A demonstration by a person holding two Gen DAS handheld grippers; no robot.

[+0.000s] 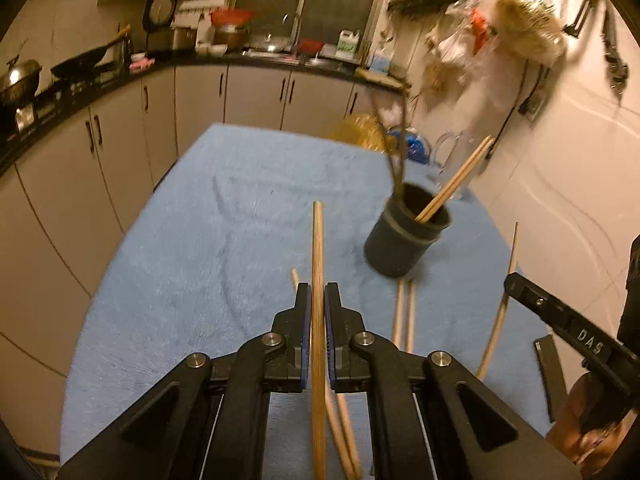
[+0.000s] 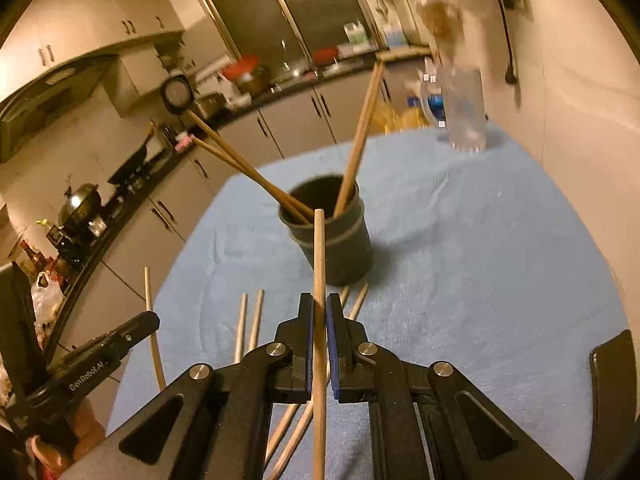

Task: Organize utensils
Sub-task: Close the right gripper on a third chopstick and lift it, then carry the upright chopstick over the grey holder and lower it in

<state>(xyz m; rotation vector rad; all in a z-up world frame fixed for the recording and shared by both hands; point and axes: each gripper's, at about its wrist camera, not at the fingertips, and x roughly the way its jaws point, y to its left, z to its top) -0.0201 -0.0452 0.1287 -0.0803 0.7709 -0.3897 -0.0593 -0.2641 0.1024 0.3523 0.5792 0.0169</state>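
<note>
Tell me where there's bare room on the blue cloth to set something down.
The widest bare stretch of the blue cloth lies left of the dark cup, toward the cabinets. Another runs between the cup and the clear jar by the wall. It is crowded nearest you, where loose chopsticks lie in front of the cup.

Each camera sits on its gripper and looks forward and down along the fingers, close above the near edge of the blue-covered table (image 1: 192, 248). The left wrist view faces the far edge with the dark cup (image 1: 406, 240) to the right; the right wrist view has it (image 2: 344, 248) centred. Both share the table, cup and kitchen counter (image 1: 120, 80).
</note>
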